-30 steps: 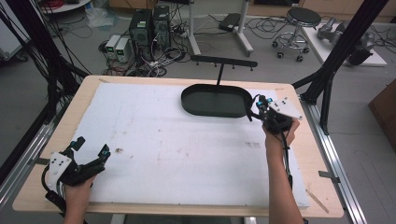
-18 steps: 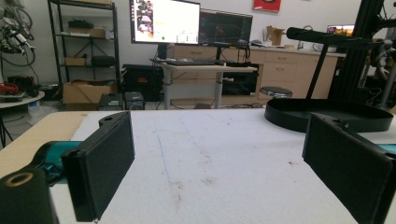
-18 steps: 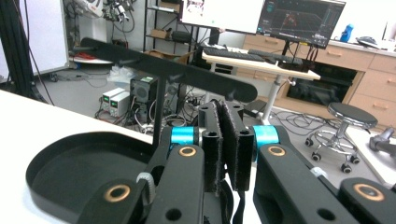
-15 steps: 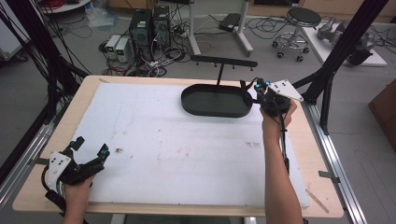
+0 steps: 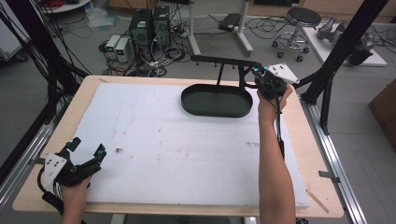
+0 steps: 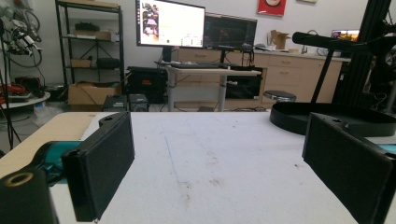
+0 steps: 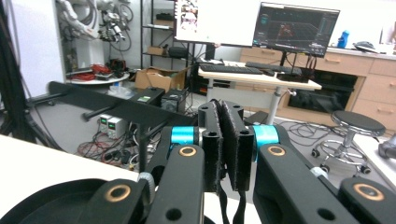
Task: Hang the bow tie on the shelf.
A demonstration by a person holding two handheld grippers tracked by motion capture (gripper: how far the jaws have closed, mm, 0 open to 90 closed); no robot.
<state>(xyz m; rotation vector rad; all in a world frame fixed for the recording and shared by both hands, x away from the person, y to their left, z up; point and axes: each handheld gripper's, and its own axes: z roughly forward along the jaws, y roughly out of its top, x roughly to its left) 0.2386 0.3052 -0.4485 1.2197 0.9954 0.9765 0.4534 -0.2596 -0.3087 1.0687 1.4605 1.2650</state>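
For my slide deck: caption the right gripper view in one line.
Right gripper with its padded fingers pressed shut, raised above the black oval tray, facing a lab with monitors.

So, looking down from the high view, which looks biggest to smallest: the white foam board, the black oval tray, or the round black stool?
1. White foam board
2. Black oval tray
3. Round black stool, though it stands farther from the camera.

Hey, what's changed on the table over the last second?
The right hand-held gripper moved away from the person, past the black tray's right end toward the table's far edge, with its jaws shut and nothing held. The left hand-held gripper stayed open at the near left corner, and the tray stayed put.
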